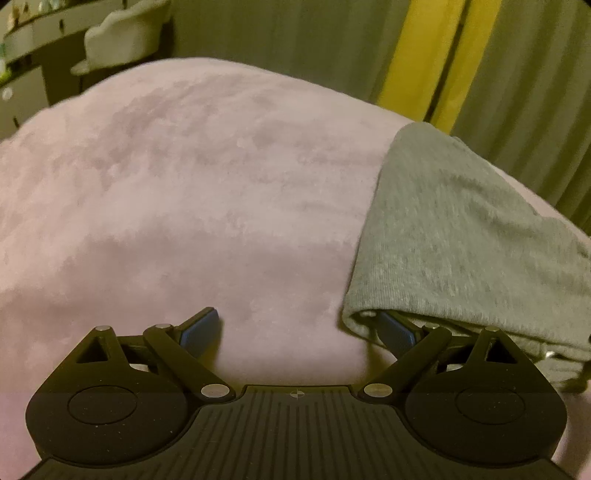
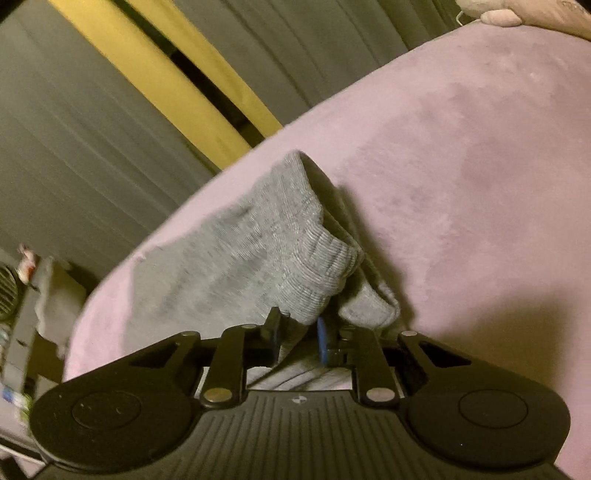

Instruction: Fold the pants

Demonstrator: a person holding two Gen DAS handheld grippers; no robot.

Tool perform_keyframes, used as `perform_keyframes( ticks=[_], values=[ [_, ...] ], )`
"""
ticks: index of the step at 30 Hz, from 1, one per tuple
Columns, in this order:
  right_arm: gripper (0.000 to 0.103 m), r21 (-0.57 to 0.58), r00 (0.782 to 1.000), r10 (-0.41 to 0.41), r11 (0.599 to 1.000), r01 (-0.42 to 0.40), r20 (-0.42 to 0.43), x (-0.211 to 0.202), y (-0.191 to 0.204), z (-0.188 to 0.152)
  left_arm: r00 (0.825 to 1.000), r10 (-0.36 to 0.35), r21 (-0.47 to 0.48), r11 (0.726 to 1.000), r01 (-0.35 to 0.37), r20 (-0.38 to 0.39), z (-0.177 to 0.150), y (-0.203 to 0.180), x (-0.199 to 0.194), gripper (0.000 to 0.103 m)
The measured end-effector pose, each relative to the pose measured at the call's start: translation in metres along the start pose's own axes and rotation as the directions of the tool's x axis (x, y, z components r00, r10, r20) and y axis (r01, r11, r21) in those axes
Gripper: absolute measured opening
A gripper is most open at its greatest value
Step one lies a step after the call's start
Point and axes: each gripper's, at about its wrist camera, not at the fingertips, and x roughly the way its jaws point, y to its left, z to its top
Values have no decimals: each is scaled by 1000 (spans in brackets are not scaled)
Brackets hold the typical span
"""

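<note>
On the bed: a pink plush blanket covered the surface, and grey ribbed-knit pants lay folded along its edge nearest the curtains.
Pants, right view: the ribbed cuff was bunched just ahead of the fingers, with the rest of the cloth trailing back toward the blanket's edge.
Right gripper: jaws narrow, the 2 pads pinching grey cloth between them.
Left gripper: jaws spread wide, gripping nothing; 1 blue-padded finger sat tucked under the folded hem of the pants, the other rested over bare blanket.
Background: grey curtains with a yellow strip hung behind the bed.
</note>
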Motion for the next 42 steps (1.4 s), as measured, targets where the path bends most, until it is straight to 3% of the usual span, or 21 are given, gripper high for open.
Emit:
perform_keyframes(
  ticks=[2,4,6,8,12,14,15,18,20,21,23,27,29,32,34,37,40,42],
  values=[
    [20,-100,1000,-28,995,28,9,1,17,-1,1000,13,20,1000,-14,4,-1,-3,0,96],
    [34,-132,998,-52,990,57,36,-7,28,5,1000,21,39,999,-21,6,-1,-7,0,96],
    [55,-110,990,-114,986,122,76,-24,34,11,1000,21,54,998,-21,2,-1,-10,1,96],
    [56,-114,981,-127,983,145,148,-41,37,14,1000,19,61,998,-19,-4,-2,-12,2,96],
    [56,-196,978,-47,977,88,204,-42,46,13,999,29,82,996,-28,-13,-2,-16,3,96],
    [59,-280,969,-178,934,221,170,-17,50,9,1000,30,91,995,-29,-9,-3,-16,1,96],
    [63,-309,951,-266,901,303,156,-8,48,6,1000,24,97,995,-23,-10,-4,-16,0,96],
    [67,-265,942,-273,910,318,194,-27,43,1,1000,12,114,993,-9,-24,-7,-19,-3,96],
    [75,-292,922,-317,881,373,222,-40,44,-4,999,31,166,986,-27,-20,-10,-28,-6,96],
    [88,-307,921,-315,875,375,227,-49,43,-10,999,49,212,976,-47,-6,-14,-36,-9,96],
    [101,-353,945,-262,880,318,199,-66,39,-23,998,67,298,952,-69,16,-24,-50,-17,96],
    [101,-449,977,-159,869,207,143,-86,20,-66,998,42,405,912,-56,41,-49,-71,-36,97],
    [101,-459,983,-159,869,185,95,-86,10,-87,999,29,424,905,-39,31,-60,-76,-43,97],
    [101,-408,990,-142,903,135,13,-85,7,-101,1000,-20,426,904,20,-5,-69,-79,-50,97],
    [101,-364,992,-123,924,117,6,-84,7,-106,999,-38,425,904,39,-11,-70,-79,-51,97],
    [101,-409,985,-170,898,163,18,-76,16,-116,999,-41,392,919,42,-9,-67,-74,-51,97],
    [101,-496,987,-163,857,139,-5,-69,30,-124,998,-61,318,946,68,-32,-62,-66,-47,97],
    [101,-503,991,-132,857,110,-7,-69,35,-127,997,-60,290,954,74,-55,-60,-63,-44,97]
  ],
)
